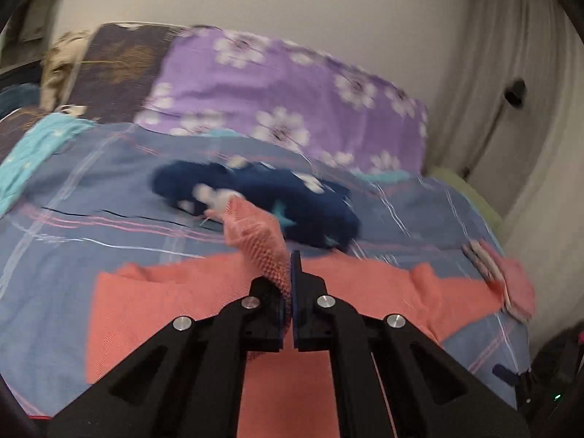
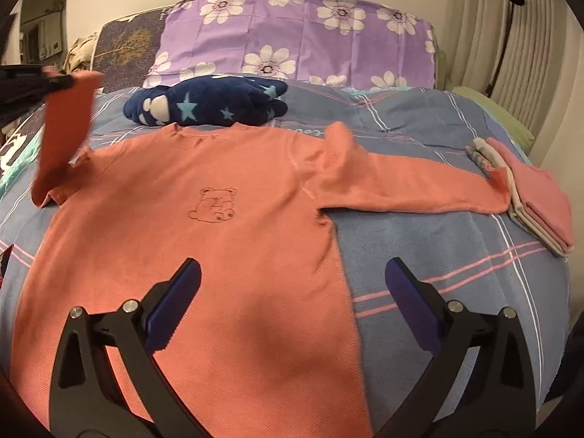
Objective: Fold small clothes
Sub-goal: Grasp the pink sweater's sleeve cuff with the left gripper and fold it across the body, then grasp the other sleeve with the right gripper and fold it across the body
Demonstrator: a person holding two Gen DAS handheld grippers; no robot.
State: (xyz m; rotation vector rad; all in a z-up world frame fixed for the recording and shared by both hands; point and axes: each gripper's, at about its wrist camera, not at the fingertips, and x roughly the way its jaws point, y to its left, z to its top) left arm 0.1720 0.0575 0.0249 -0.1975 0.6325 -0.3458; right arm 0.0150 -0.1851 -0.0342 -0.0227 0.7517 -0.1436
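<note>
A coral long-sleeved shirt (image 2: 204,241) with a bear outline on the chest lies flat, front up, on the bed. Its right sleeve (image 2: 408,186) stretches toward a folded stack. My left gripper (image 1: 290,277) is shut on the left sleeve (image 1: 255,237) and holds it lifted above the shirt; in the right wrist view that gripper (image 2: 62,82) shows at the far left with the sleeve (image 2: 62,131) hanging from it. My right gripper (image 2: 292,284) is open and empty, above the shirt's lower right edge.
The blue checked bedsheet (image 2: 438,255) covers the bed. A navy star-patterned garment (image 2: 208,104) lies bundled beyond the collar. A stack of folded clothes (image 2: 529,189) sits at the right edge. A purple flowered pillow (image 2: 292,33) lies at the back, and a curtain (image 2: 518,54) hangs at the right.
</note>
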